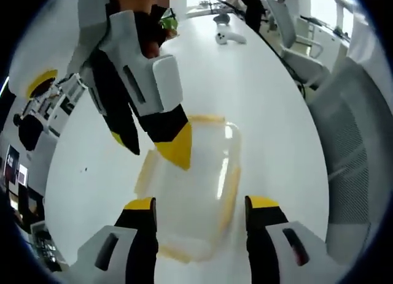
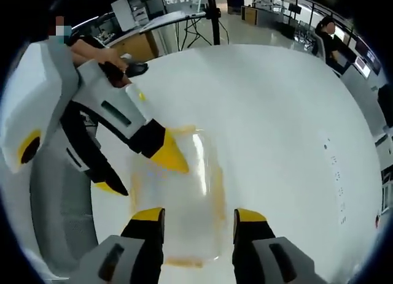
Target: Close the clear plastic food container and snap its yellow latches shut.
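Observation:
The clear plastic food container (image 1: 193,186) lies on the white table (image 1: 270,112), its lid on top and yellow latches (image 1: 229,195) along its edges. I cannot tell whether the latches are snapped. My left gripper (image 1: 201,204) is open, one jaw on each side of the container's near end. My right gripper (image 1: 150,143) comes in from the upper left, open, with one yellow fingertip (image 1: 176,148) over the lid's far left part. In the right gripper view the container (image 2: 184,192) sits ahead of my open right gripper (image 2: 199,215), and the left gripper (image 2: 140,172) reaches over its left side.
A white handheld controller (image 1: 227,35) lies at the table's far end. A grey mesh chair (image 1: 356,149) stands by the table's right edge. A tripod (image 2: 212,17) and desks stand beyond the table, and a person (image 2: 328,32) sits far off.

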{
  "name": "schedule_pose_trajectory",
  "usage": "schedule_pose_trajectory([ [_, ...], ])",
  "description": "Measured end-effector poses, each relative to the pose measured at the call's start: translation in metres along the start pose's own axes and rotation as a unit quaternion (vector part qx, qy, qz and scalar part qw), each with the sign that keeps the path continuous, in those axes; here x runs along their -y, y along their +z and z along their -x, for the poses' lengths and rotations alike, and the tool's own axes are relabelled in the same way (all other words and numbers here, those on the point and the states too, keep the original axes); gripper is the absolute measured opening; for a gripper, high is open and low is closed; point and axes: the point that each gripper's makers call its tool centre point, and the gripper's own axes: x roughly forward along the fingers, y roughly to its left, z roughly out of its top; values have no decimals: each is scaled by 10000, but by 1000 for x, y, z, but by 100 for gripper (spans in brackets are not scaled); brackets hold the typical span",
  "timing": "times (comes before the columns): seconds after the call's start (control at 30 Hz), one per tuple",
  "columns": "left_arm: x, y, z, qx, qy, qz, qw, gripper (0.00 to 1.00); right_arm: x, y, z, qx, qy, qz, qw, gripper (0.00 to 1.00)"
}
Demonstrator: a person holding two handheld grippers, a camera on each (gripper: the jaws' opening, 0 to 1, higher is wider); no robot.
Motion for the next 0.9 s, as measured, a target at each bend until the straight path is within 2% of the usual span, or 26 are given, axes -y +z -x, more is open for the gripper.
schedule_pose_trajectory([
  [0.47, -8, -6, -1, -157, -104, -127, 9997, 66, -8, -11, 1, -143, -26, 163, 9998, 47],
  [0.9, -21, -19, -6, -352, -99, -214, 9991, 75, -16, -12, 2, -96, -172, 279, 9994, 59],
])
